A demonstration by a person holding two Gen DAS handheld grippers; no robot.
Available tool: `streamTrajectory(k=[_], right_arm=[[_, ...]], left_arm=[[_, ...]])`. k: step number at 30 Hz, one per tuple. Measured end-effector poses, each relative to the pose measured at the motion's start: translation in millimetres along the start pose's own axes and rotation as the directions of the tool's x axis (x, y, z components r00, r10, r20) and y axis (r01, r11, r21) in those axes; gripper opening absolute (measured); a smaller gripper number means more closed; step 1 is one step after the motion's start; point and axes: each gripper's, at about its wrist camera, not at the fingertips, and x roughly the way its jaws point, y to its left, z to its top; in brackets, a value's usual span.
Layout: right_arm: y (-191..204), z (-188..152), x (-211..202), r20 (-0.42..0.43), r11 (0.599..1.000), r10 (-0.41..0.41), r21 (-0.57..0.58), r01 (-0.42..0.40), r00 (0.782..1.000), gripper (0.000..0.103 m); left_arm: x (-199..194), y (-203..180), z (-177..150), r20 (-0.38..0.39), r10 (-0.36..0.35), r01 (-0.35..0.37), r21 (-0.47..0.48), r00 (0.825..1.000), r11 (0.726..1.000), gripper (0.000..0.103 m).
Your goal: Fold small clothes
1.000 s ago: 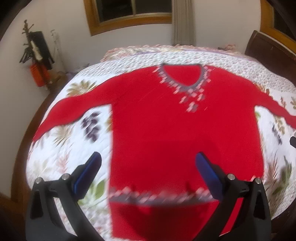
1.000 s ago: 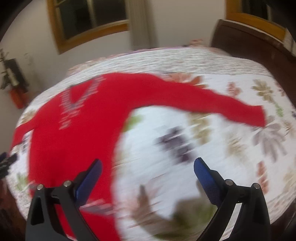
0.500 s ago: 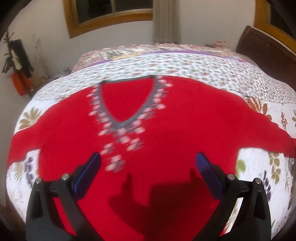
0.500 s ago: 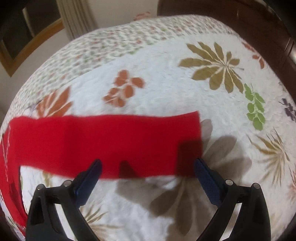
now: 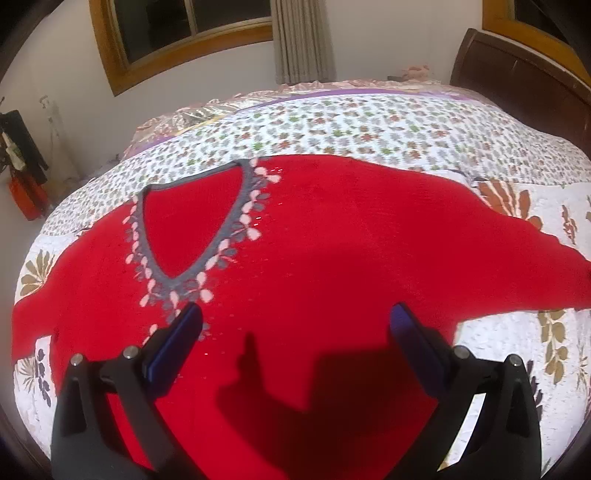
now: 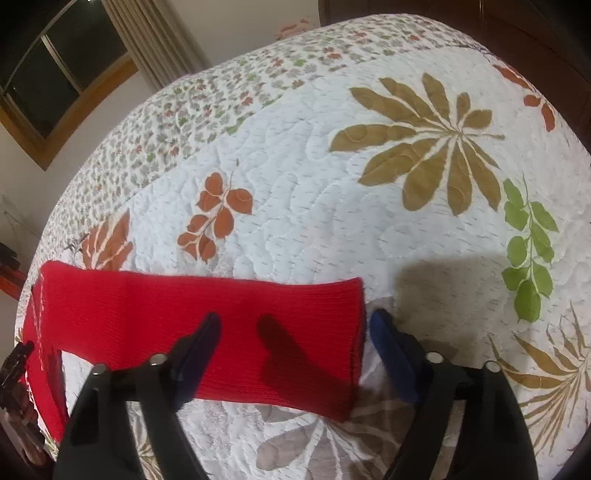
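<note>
A red sweater (image 5: 332, 251) lies spread flat on the quilted bed, sleeves out to both sides. Its grey V-neck collar (image 5: 192, 229) has pale petal trim. My left gripper (image 5: 295, 332) hovers open over the chest, just right of the collar's point, with nothing between its blue pads. In the right wrist view the sweater's sleeve (image 6: 207, 325) stretches across the quilt and ends in a ribbed cuff (image 6: 354, 332). My right gripper (image 6: 291, 332) is open low over the sleeve, with the cuff end between its fingers; the right finger (image 6: 391, 350) sits just past the cuff edge.
The bed's leaf-patterned quilt (image 6: 406, 206) extends beyond the sweater on all sides. A dark wooden headboard (image 5: 517, 81) stands at the right. A window (image 5: 184, 33) and curtain (image 5: 303, 40) are on the far wall. Red and black items (image 5: 22, 170) stand by the wall at left.
My left gripper moved up from the hem over the sweater's chest near the collar. My right gripper swung right and dropped low over the sleeve's cuff.
</note>
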Motion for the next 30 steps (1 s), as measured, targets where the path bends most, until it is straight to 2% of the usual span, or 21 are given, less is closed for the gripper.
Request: streamTrajectory(k=[1,3,4,5,7,11,16,19,24,27,30], right_arm=[[0.5,-1.4,-0.6,0.000,1.000,-0.021,-0.014,0.021,1.000,0.070],[3.2,-1.3,3.5,0.001,0.996,-0.081,-0.034,0.080,0.997,0.039],[3.3,-1.1,4.8,0.002,0.993,-0.110,-0.036,0.110,0.994,0.031],[0.6,-1.0,3.3,0.004,0.992,-0.127,-0.027,0.127,0.992,0.015],[-6.8,-1.8,-0.7,0.004,0.996,-0.088,0.013,0.088,0.996,0.006],[2.4,-8.6,-14.8,0.044,1.000,-0.023,0.014,0.022,0.999,0.004],[53.0,-13.3,-31.5,0.075,0.995,0.076,-0.074,-0.071,0.994,0.004],[101.0,-14.2,-38.6,0.075,0.983,0.135,-0.138,-0.123,0.988,0.004],[204.4,-27.1,-33.2,0.038,0.939,0.237,-0.264,-0.219,0.971,0.004],[264.9,-38.6,-21.3,-0.011,0.901,0.286,-0.338,-0.273,0.958,0.004],[317.8,-50.3,-8.5,-0.048,0.865,0.321,-0.392,-0.313,0.946,0.004]], left_arm=[[0.7,2.6,-0.3,-0.002,0.003,-0.003,-0.003,1.000,1.000,0.101],[1.4,6.8,-1.0,-0.003,0.008,-0.008,-0.011,1.000,1.000,0.101],[1.6,8.3,-1.5,-0.005,0.009,-0.009,-0.012,1.000,1.000,0.101],[1.8,9.1,-2.2,-0.006,0.011,-0.011,-0.010,1.000,1.000,0.101],[1.6,10.5,-4.4,-0.008,0.013,-0.013,-0.003,1.000,1.000,0.101],[0.6,17.4,-9.0,-0.013,0.017,-0.017,-0.003,1.000,1.000,0.101],[-5.2,33.6,-14.5,-0.011,0.029,-0.029,-0.017,1.000,0.999,0.101],[-11.0,48.9,-18.8,0.004,0.034,-0.034,-0.048,0.999,0.998,0.100],[-10.7,93.5,-29.1,-0.035,-0.043,0.035,-0.192,0.998,0.981,0.100],[-13.2,111.0,-36.1,-0.027,-0.001,-0.004,-0.179,1.000,0.984,0.100],[-15.1,126.3,-42.0,-0.004,0.064,-0.064,-0.115,0.998,0.991,0.100]])
